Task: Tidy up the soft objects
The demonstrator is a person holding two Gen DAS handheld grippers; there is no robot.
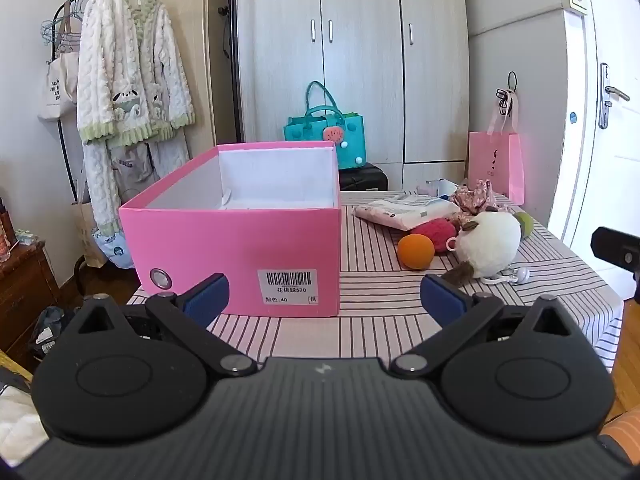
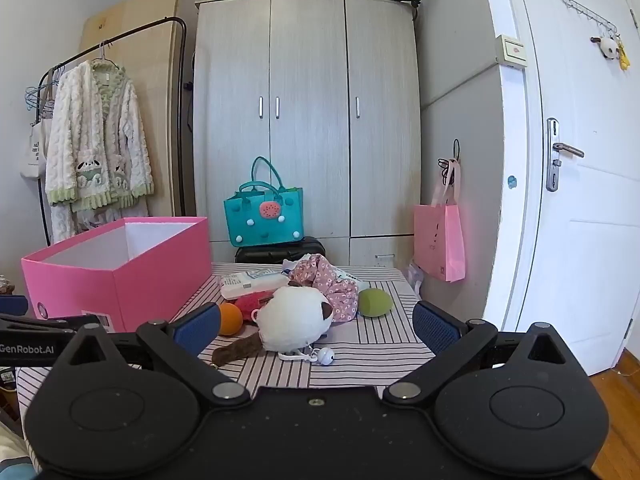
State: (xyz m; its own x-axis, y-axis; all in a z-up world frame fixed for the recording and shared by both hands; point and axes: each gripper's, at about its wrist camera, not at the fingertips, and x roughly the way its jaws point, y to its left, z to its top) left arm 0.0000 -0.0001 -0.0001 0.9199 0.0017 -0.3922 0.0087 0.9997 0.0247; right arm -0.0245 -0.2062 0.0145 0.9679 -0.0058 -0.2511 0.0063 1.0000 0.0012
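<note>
An open pink box (image 1: 240, 248) stands on the striped table; in the right wrist view it (image 2: 120, 276) is at the left. Beside it lie a white plush toy (image 1: 488, 244) (image 2: 294, 316), an orange ball (image 1: 416, 251) (image 2: 230, 319), a red fuzzy item (image 1: 434, 232) (image 2: 250, 303), a green ball (image 1: 525, 222) (image 2: 374, 302), a floral pink scrunchie (image 2: 332, 284) and a white tissue pack (image 1: 404, 210) (image 2: 250, 284). My left gripper (image 1: 326, 300) is open and empty, just before the box. My right gripper (image 2: 316, 328) is open and empty, just before the plush toy.
The striped tablecloth (image 1: 360, 336) covers the table. A teal bag (image 2: 262, 216) sits on a black case behind it. A pink paper bag (image 2: 438, 240) hangs at the right wall. A clothes rack with a white robe (image 1: 128, 72) stands at the left. A white door (image 2: 580, 200) is at the right.
</note>
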